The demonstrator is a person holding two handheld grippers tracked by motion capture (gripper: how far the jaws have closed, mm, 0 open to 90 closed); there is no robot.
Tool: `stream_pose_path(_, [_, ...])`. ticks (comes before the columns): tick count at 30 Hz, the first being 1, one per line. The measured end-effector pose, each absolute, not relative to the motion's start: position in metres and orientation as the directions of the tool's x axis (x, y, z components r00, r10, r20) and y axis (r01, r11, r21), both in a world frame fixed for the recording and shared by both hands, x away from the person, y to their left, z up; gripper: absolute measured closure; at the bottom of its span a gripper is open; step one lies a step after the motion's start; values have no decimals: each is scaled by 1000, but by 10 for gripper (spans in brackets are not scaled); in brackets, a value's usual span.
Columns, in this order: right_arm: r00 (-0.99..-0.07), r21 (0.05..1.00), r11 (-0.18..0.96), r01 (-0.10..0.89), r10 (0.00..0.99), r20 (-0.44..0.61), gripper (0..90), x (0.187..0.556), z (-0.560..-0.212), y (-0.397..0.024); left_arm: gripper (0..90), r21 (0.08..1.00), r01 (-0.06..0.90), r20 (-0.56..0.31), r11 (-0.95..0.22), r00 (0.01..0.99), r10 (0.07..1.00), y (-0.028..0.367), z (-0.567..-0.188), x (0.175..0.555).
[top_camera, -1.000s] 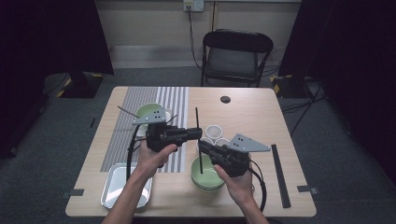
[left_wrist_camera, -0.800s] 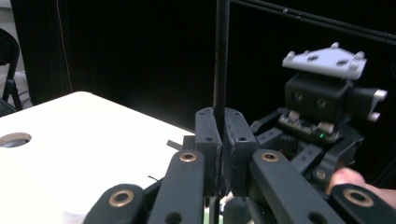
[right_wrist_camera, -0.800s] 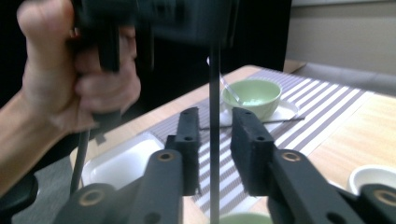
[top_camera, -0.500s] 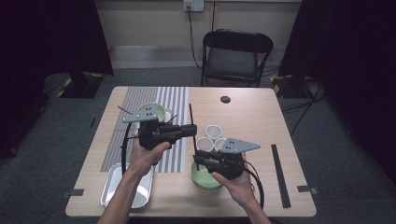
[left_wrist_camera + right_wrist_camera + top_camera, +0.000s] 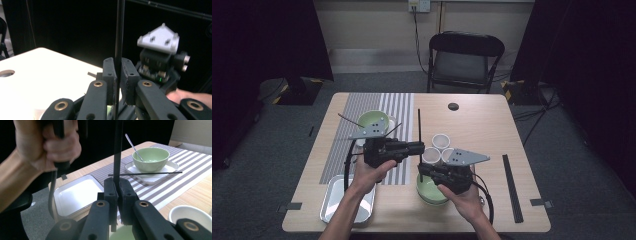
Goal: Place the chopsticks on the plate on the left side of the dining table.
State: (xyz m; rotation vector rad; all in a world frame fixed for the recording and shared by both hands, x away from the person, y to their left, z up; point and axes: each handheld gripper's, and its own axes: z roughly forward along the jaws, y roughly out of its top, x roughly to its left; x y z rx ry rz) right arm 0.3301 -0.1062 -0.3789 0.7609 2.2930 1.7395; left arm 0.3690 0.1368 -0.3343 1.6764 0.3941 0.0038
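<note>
Spreading under both my tongs lay the pale wooden table (image 5: 472, 125), with a grey-striped cloth runner (image 5: 399, 107) on it beyond my left gripper (image 5: 419, 148). Behind that hand, toward me and to its outer side, sat the shallow rectangular metal tray (image 5: 332, 200). Directly beneath my right gripper (image 5: 421, 172) stood a pale green ceramic bowl (image 5: 429, 192), half covered by the tool. A second pale green bowl (image 5: 150, 157) rested on a small white square plate (image 5: 172, 166) past my left gripper, on the runner, with a metal spoon (image 5: 133, 145) leaning in it and a thin black chopstick (image 5: 145, 173) lying level across the plate's near edge. Just beyond my right gripper, touching one another, stood small white round cups (image 5: 441, 141). Well off to the outer side of my right hand lay a flat black strip (image 5: 512, 187) near the table's edge.

Between the two tools stood the thing I worked with, a slim black chopstick (image 5: 419, 125), upright. My right gripper's jaws were pressed together on its lower part, having just closed further. My left gripper's jaws had just eased a little wider; the stick still ran between them against one pad, with a narrow gap at the other.
</note>
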Motion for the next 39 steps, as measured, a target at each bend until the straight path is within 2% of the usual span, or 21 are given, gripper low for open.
stream_pose_path(8, [-861,936,185,301,474,183,860,329,-379,-104,850,959,252,-212,-132,943,258,135,-344,364])
stream_pose_path(9, [-863,935,188,300,471,182,843,329,-380,-104,850,958,249,-207,-142,944,259,136,-344,364])
stream_pose_path(11, [-864,933,198,300,472,177,719,329,-382,-103,850,959,246,-203,-138,942,267,138,-343,363])
stream_pose_path(14, [-868,930,217,296,468,167,691,329,-385,-101,850,962,247,-210,-113,939,271,145,-340,364])
stream_pose_path(19, [-875,925,238,298,455,165,718,328,-388,-97,850,963,250,-215,-102,938,272,150,-339,364])
stream_pose_path(23, [-885,922,255,292,437,160,850,328,-390,-94,850,962,252,-218,-106,941,257,144,-343,362])
stream_pose_path(27, [-876,916,261,306,454,163,860,329,-391,-95,843,963,248,-215,-104,942,259,142,-346,361])
stream_pose_path(31, [-870,920,236,315,458,180,861,329,-387,-99,756,961,253,-215,-116,940,266,138,-352,359])
stream_pose_path(39, [-875,922,231,310,448,182,861,328,-385,-98,791,957,246,-201,-154,944,260,136,-362,356])
